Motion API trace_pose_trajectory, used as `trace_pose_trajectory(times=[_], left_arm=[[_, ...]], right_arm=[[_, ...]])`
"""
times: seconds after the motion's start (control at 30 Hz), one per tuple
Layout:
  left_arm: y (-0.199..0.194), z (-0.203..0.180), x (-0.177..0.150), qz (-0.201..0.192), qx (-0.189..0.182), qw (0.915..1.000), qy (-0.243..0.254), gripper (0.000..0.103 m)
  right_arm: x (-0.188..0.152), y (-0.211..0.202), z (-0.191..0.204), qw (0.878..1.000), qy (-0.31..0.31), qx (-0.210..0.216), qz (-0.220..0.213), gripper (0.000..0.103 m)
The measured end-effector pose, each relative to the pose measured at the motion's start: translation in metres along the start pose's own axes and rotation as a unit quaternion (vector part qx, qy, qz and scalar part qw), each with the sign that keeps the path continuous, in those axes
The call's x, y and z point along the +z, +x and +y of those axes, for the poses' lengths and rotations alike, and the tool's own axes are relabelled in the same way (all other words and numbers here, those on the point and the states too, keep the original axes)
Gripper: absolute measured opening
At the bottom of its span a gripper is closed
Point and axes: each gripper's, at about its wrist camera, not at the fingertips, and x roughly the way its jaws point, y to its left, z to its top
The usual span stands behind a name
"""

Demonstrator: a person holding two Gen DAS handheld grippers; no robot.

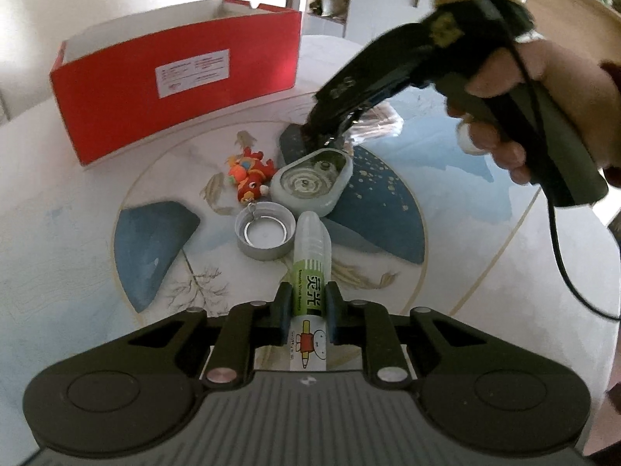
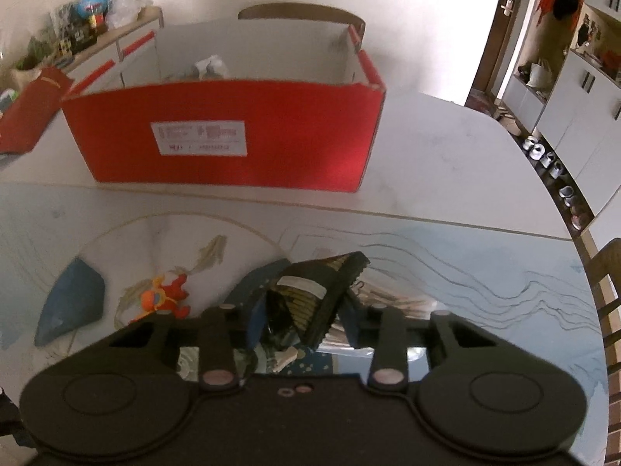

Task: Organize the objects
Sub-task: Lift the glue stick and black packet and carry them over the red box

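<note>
My left gripper (image 1: 307, 303) is shut on a green and white highlighter pen (image 1: 309, 272) that points forward above the table. Ahead of it lie a grey bottle cap (image 1: 264, 235), a red and orange plush keychain (image 1: 250, 176) and a pale correction-tape case (image 1: 312, 179). My right gripper (image 2: 306, 306) is shut on a black ribbed packet (image 2: 326, 291), held just above the table; it also shows in the left wrist view (image 1: 330, 132). The open red box (image 2: 229, 132) stands behind, also in the left wrist view (image 1: 174, 89), with crumpled items inside.
The round table (image 2: 465, 178) has a blue and white painted mat (image 1: 155, 248). A clear plastic bag of wooden clips (image 2: 392, 303) lies under the right gripper. A chair (image 2: 302, 13) stands behind the box; a second chair (image 2: 609, 291) at the right edge.
</note>
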Motion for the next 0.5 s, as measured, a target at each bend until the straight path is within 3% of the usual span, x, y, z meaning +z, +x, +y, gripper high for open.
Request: trace_pose_trajectory(times=[0.13, 0.5], left_arm=[[-0.007, 0.006, 0.004, -0.006, -0.005, 0.9997, -0.025, 0.016], [-0.034, 0.019, 0.012, -0.023, -0.021, 0.9961, -0.082, 0.016]], right_arm=[[0.000, -0.014, -0.006, 1.000, 0.014, 0.011, -0.011, 0.030], [-0.006, -0.065, -0.006, 0.998, 0.015, 0.035, -0.043, 0.030]])
